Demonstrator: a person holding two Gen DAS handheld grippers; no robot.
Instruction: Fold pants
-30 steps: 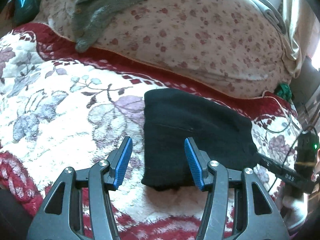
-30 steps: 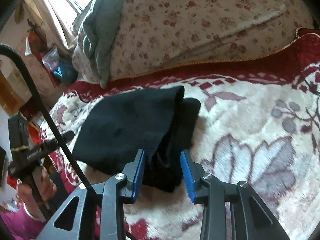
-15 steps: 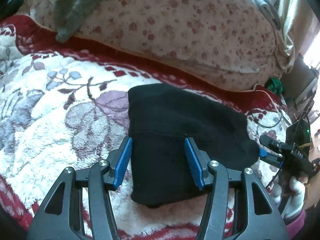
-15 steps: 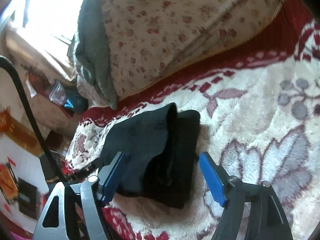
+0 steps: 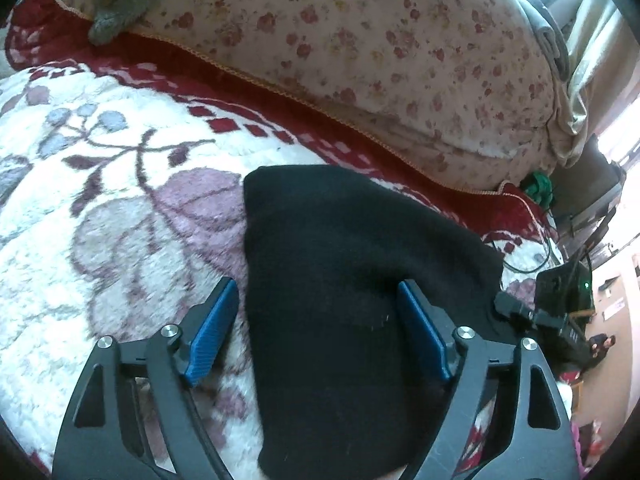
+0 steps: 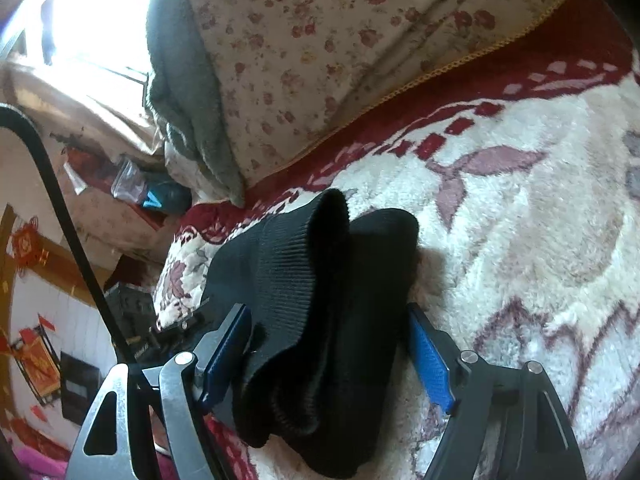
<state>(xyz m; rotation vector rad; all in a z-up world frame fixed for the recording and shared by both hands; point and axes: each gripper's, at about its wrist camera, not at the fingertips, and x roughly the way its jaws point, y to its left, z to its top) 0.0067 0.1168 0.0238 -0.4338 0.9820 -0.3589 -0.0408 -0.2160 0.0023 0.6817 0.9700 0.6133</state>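
Observation:
The black pants [image 5: 344,280] lie folded into a thick bundle on the floral blanket [image 5: 100,208]. My left gripper [image 5: 316,312] is open, its blue pads on either side of the bundle's left part, right above the cloth. In the right wrist view the pants [image 6: 320,300] show a ribbed cuff end standing up. My right gripper [image 6: 328,340] is open wide and straddles that end, with cloth between the pads. The right gripper's tip [image 5: 516,308] shows at the bundle's far right in the left wrist view.
A large flowered pillow [image 5: 380,48] with a grey towel [image 5: 116,8] on it lies behind the pants. The blanket's red border [image 6: 460,100] runs along it. The bed edge [image 6: 176,280] drops off left of the right gripper; a black cable [image 6: 60,200] hangs there.
Both grippers have moved in over the pants. The right gripper, nearly shut around the cuff end a second ago, has opened wide. The left gripper has opened wider and shifted right over the bundle.

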